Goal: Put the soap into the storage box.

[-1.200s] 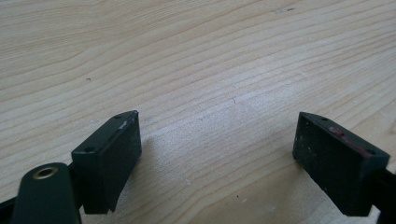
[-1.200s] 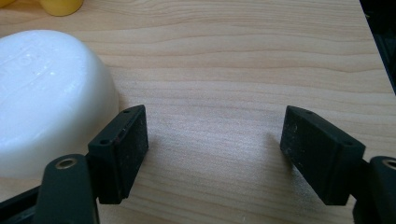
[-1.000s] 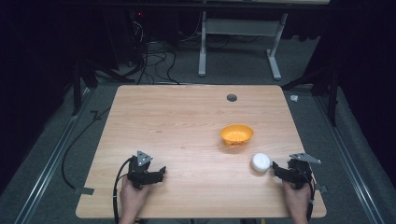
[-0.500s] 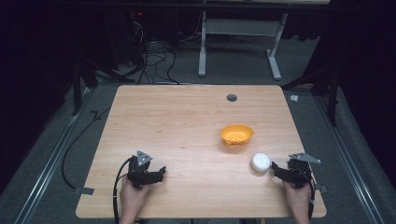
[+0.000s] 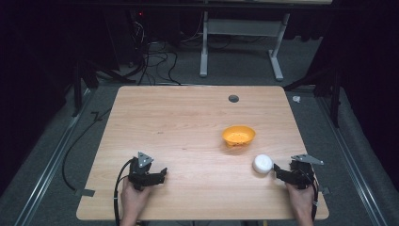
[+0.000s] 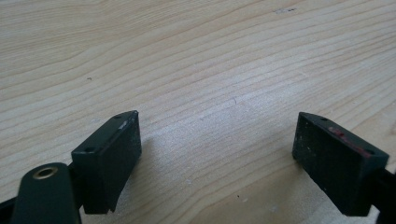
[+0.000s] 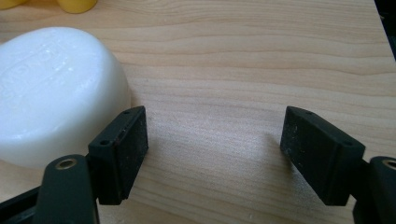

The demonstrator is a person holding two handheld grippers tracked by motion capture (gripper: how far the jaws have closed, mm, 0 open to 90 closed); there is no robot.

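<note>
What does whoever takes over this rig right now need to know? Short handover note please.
Left tongs: open, nothing between the jaws, low over bare table at the near left.
Right tongs: open, nothing gripped, near right; the white soap bar lies just outside its left jaw, not between the jaws.
Orange bowl: upright, just beyond the soap, looks empty.
Done: nothing grasped yet.
Left: probably line the right tongs up on the soap, grip it, and likely move it to the bowl.

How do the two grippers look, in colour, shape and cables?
Both are black. The left gripper and right gripper each carry a grey three-cornered plate on top and trail a black cable. Their jaws are flat rectangular black blocks; one left jaw has red marks.
</note>
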